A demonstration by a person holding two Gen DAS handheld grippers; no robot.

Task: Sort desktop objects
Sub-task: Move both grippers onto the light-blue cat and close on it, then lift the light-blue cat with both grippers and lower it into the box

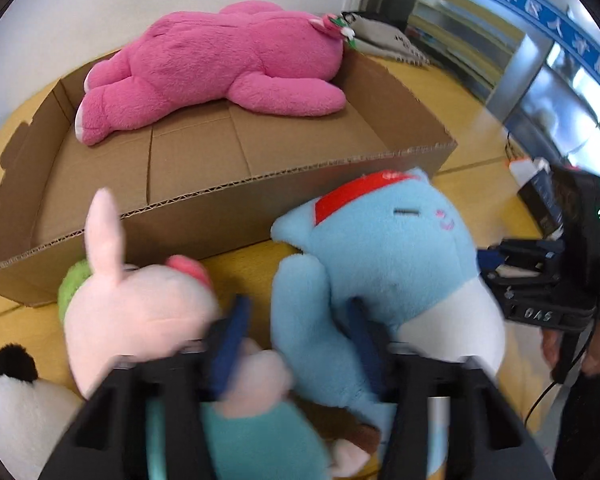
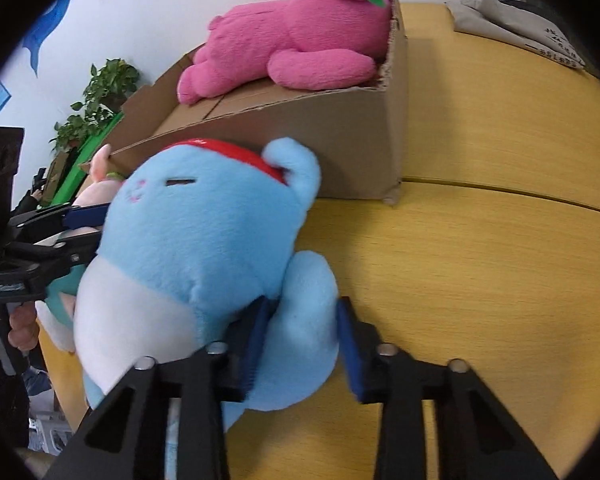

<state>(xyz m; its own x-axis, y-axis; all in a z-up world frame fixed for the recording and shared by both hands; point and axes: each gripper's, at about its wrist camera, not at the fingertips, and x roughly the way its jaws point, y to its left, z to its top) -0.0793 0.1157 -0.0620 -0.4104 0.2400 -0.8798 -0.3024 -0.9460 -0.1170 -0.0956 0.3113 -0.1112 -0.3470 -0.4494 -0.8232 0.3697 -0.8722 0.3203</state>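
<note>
Fingers (image 2: 348, 344) of right gripper (image 2: 300, 344) straddling blue plush (image 2: 204, 248) limb, seemingly pinching; left gripper (image 1: 296, 344) likewise. Pink bear (image 1: 220, 64) boxed (image 1: 300, 164); rabbit (image 1: 140, 312) outside.

In the left wrist view, the pale pink rabbit toy (image 1: 140, 312) is smeared with motion blur, and its lower body disappears behind the left tool (image 1: 296, 344) at the bottom of the frame. A white toy with a black tip (image 1: 16, 396) is cut off by the lower left edge. The blue plush (image 1: 384, 264) hides the near right corner of the cardboard box (image 1: 204, 200). Blue lettering on the band (image 1: 540, 12) at the upper right is too blurred to read. In the right wrist view, the blue plush covers most of the rabbit at mid left, and the grey cloth (image 2: 516, 28) in the upper right is clipped by the lens edge.
</note>
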